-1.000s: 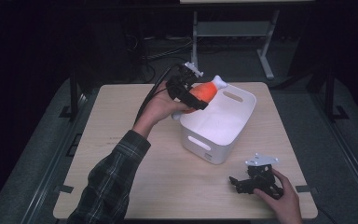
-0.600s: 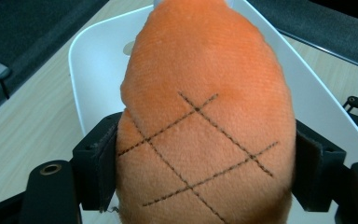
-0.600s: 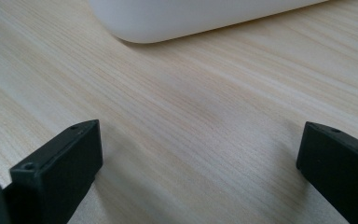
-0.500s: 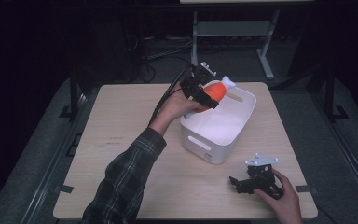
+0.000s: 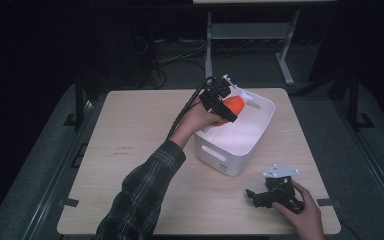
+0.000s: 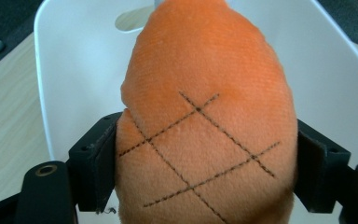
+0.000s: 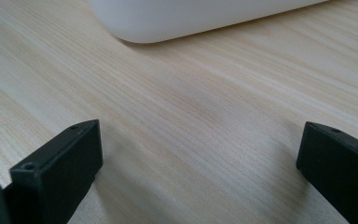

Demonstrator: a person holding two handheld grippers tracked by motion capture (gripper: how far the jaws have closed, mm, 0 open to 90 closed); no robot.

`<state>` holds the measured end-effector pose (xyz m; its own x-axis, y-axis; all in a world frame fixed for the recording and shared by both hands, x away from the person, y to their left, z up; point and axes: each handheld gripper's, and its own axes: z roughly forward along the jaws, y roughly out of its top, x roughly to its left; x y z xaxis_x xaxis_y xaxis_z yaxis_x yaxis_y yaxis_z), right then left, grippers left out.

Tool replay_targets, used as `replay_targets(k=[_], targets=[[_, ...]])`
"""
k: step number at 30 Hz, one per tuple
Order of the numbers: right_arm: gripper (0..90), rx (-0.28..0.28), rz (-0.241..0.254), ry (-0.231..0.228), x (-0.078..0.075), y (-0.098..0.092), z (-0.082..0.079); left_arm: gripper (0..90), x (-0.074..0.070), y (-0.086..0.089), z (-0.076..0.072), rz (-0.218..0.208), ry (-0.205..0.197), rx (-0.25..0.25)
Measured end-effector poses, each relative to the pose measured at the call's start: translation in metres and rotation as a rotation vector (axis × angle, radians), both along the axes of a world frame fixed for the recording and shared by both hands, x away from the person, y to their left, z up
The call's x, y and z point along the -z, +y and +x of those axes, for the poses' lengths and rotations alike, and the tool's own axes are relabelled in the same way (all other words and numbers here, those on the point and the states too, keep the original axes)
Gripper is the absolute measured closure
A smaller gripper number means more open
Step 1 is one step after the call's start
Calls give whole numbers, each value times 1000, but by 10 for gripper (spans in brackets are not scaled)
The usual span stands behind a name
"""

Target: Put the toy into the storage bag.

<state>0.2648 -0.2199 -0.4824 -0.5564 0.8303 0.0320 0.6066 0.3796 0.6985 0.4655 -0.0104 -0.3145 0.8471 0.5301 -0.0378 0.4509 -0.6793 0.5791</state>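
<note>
Your left gripper (image 5: pixel 228 107) clamps the orange plush toy (image 6: pixel 205 121) above the white bin (image 5: pixel 240 150). Your right gripper (image 5: pixel 275 192) rests on the table (image 5: pixel 130 150), jaws wide apart, nothing between.

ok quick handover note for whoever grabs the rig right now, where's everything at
Left hand-held gripper: shut on the orange plush toy, held over the far end of the white bin, just above its rim.
Right hand-held gripper: open, holding nothing, resting on the wooden table near the bin's near corner.
Done: toy picked up and brought over the bin.
Left: lower it in, open the jaws, draw the left hand clear. I cannot tell whether anything else already lies in the bin.
</note>
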Motion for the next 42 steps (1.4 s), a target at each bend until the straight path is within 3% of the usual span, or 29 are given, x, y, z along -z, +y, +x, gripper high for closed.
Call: replay_targets(k=[6,26,34,42], targets=[[0,-1,0,0,0,0,0,201,11,0,4,-5,19,-41],[0,-2,0,-1,0,0,0,171,25,-6,9,41,34,-48],[0,-2,1,-1,0,0,0,151,22,-3,9,30,24,-49],[0,-1,0,0,0,0,0,152,6,9,1,-2,13,-30]])
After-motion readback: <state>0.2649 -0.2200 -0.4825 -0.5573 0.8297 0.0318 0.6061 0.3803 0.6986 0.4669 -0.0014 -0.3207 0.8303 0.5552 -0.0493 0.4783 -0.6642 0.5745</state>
